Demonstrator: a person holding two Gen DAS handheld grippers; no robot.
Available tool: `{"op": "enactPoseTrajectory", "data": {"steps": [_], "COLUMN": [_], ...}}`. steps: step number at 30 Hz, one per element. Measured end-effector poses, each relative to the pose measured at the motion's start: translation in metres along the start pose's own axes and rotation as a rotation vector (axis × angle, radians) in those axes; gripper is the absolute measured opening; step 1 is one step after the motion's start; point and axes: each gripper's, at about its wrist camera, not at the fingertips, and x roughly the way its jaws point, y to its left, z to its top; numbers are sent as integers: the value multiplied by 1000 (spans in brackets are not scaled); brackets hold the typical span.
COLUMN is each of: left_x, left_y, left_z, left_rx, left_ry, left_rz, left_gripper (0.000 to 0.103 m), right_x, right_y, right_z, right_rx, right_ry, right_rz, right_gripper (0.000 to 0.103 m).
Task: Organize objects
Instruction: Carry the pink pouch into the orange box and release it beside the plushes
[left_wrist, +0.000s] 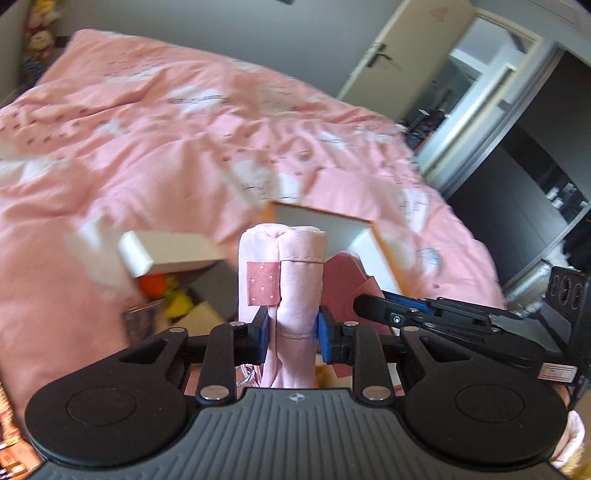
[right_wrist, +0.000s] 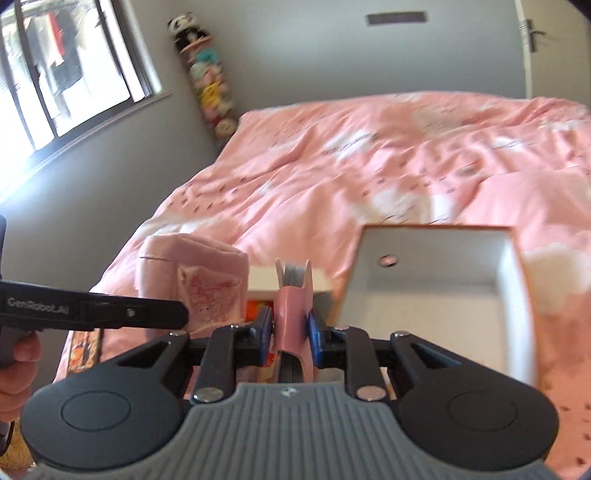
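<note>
My left gripper (left_wrist: 293, 334) is shut on a folded pink cloth pouch (left_wrist: 284, 273) with a darker pink strap patch, held upright above the bed. It shows in the right wrist view as a pink bundle (right_wrist: 192, 280) at the left. My right gripper (right_wrist: 291, 334) is shut on a pink-covered notebook (right_wrist: 293, 295), spine toward the camera, pages showing at the far end. The right gripper also shows in the left wrist view (left_wrist: 436, 314) holding the dark pink notebook (left_wrist: 343, 280). An open white box with an orange rim (right_wrist: 436, 291) lies on the bed just right of the notebook.
A pink quilt (left_wrist: 166, 147) covers the bed. A white box lid (left_wrist: 166, 254) stands over a box with orange and yellow items (left_wrist: 170, 291). A column of plush toys (right_wrist: 208, 81) hangs by the window. A door (left_wrist: 402, 55) stands open at the right.
</note>
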Motion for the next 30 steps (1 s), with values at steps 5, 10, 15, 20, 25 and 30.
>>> {"op": "enactPoseTrajectory", "data": {"steps": [5, 10, 15, 20, 25, 30], "left_x": [39, 99, 159, 192, 211, 225], "left_y": [-37, -61, -65, -58, -47, -41], "left_z": [14, 13, 2, -9, -19, -26], "left_rx": [-1, -40, -112, -181, -234, -271], "left_ry": [65, 194, 338, 415, 468, 496], "left_rz": [-177, -278, -292, -276, -256, -254], "left_gripper": [29, 29, 29, 28, 28, 28], "right_x": [-35, -47, -41, -29, -15, -3], "right_y": [-45, -90, -122, -134, -137, -137], "right_z": [-1, -16, -33, -40, -44, -48], "right_rx": [58, 139, 218, 256, 269, 270], "right_ry": [-28, 13, 65, 94, 141, 199], "right_rz": [-135, -230, -248, -246, -267, -301], "right_gripper": [22, 22, 22, 22, 22, 23]}}
